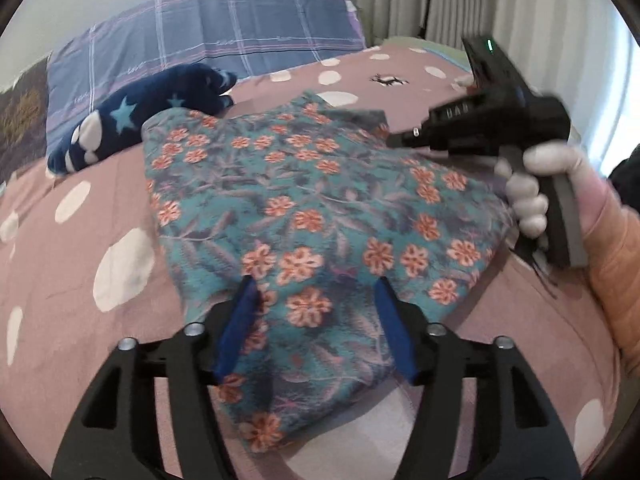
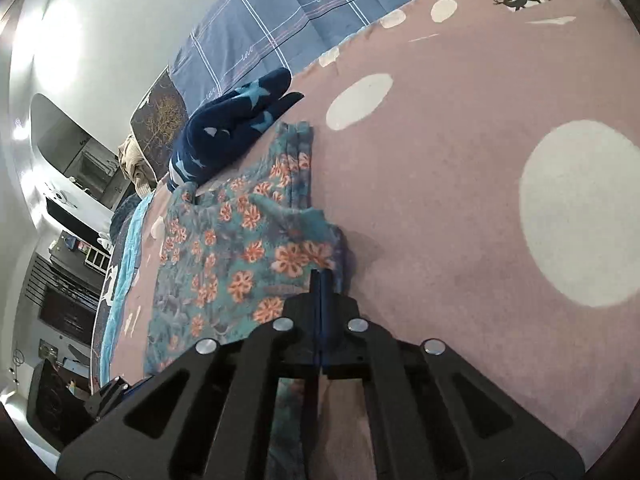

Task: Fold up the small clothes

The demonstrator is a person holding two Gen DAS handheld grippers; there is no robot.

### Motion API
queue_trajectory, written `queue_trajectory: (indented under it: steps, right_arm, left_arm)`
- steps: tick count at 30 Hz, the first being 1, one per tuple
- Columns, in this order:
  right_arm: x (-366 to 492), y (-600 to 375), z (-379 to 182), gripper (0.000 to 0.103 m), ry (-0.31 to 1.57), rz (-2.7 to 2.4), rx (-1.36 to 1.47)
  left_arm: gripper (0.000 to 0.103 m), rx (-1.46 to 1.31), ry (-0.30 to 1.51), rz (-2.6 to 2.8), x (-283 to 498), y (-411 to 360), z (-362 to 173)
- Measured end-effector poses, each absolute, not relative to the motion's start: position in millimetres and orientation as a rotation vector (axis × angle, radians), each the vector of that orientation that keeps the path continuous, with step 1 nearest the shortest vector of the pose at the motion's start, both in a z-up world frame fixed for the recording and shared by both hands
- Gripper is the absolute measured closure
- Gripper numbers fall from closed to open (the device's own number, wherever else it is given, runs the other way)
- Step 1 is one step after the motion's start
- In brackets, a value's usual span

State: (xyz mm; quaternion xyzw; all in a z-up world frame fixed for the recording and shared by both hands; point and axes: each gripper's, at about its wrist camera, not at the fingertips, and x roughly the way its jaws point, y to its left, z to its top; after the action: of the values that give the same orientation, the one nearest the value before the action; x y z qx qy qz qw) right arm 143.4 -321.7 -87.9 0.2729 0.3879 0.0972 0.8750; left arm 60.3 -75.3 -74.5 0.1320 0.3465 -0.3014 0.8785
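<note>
A teal floral garment (image 1: 304,216) lies partly folded on the pink spotted bedspread (image 1: 80,264). My left gripper (image 1: 316,284) is open, its blue fingers spread over the garment's near part, holding nothing. The right gripper's body (image 1: 492,124) shows at the garment's far right edge, held by a gloved hand. In the right wrist view my right gripper (image 2: 321,274) is shut on the garment's corner (image 2: 316,252), and the garment (image 2: 224,264) stretches off to the left.
A dark blue star-patterned garment (image 1: 148,116) lies just beyond the floral one, also in the right wrist view (image 2: 236,128). A blue plaid quilt (image 1: 224,32) lies behind it. Curtains (image 1: 500,0) hang at the far right. Furniture (image 2: 68,216) stands beside the bed.
</note>
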Motion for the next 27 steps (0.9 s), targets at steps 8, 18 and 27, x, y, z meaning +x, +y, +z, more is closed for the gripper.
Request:
queue_trajectory:
  steps: [8, 18, 27]
  right_arm:
    - [149, -298, -48, 0.092, 0.765, 0.242, 0.433]
    - [237, -303, -35, 0.069, 0.774, 0.288, 0.493]
    - [278, -319, -82, 0.103, 0.833, 0.237, 0.460]
  left_arm:
    - [0.046, 0.120, 0.736, -0.674, 70, -51, -41]
    - [0.046, 0.126, 0.733, -0.585, 138, -42, -40]
    - [0.043, 0.197, 0.755, -0.571, 136, -56, -73]
